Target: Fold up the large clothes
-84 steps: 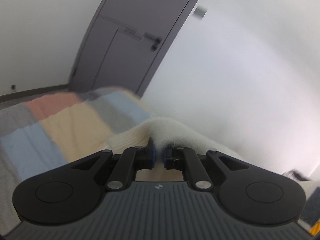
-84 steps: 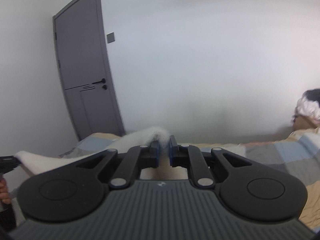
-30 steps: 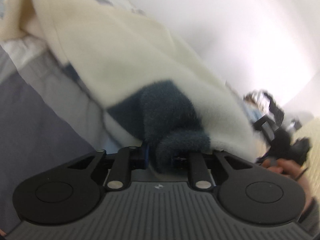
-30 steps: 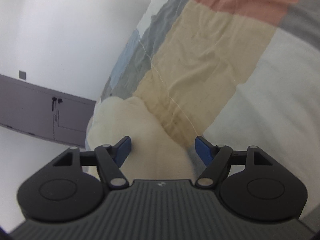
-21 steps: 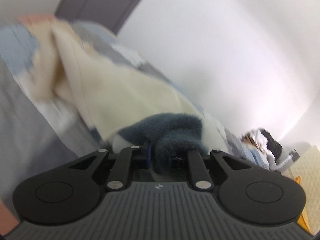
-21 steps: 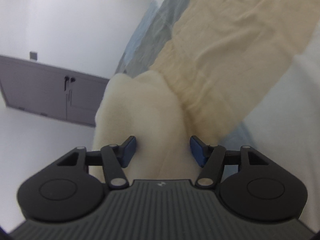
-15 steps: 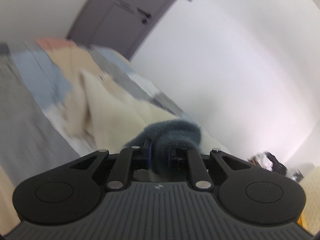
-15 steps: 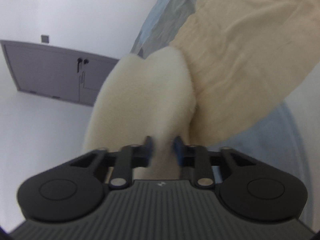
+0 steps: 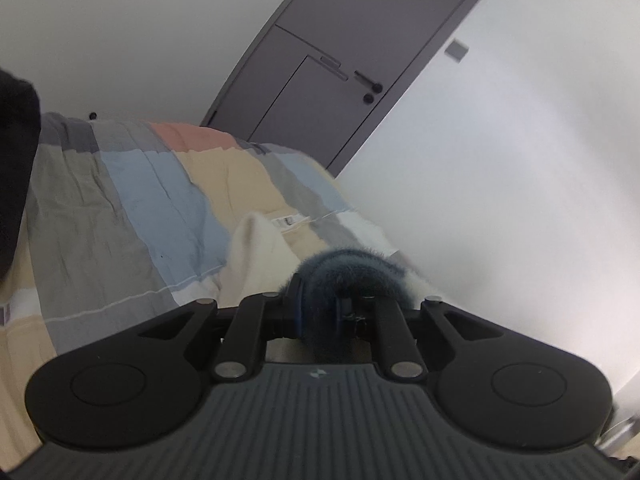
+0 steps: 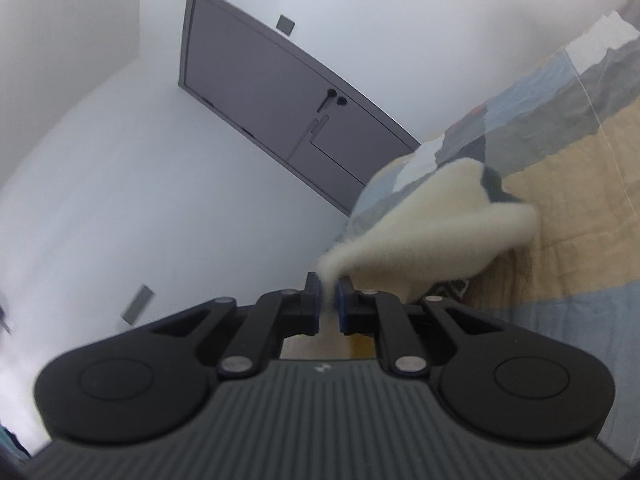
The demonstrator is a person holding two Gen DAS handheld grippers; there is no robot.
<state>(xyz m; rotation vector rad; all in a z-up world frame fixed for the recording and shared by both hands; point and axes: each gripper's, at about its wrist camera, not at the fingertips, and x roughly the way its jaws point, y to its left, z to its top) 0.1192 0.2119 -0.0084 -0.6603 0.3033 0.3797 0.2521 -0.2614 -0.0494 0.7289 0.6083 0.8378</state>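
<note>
Right tongs (image 10: 329, 300), apart a second ago, now clamped on cream fleece garment (image 10: 432, 236); left tongs (image 9: 320, 308) clamped on its dark-blue fleece patch (image 9: 352, 276), above patchwork bed quilt (image 9: 160, 200).

L gripper (image 9: 320, 312): jaws nearly together, clamped on a dark blue fuzzy fold of the fleece (image 9: 256, 256), pointing slightly down. R gripper (image 10: 329, 304): jaws just closed in, blue pads (image 10: 341, 308) pinching a thin cream edge of the same fleece; wrist rolled, view tilted, pointing near level.
</note>
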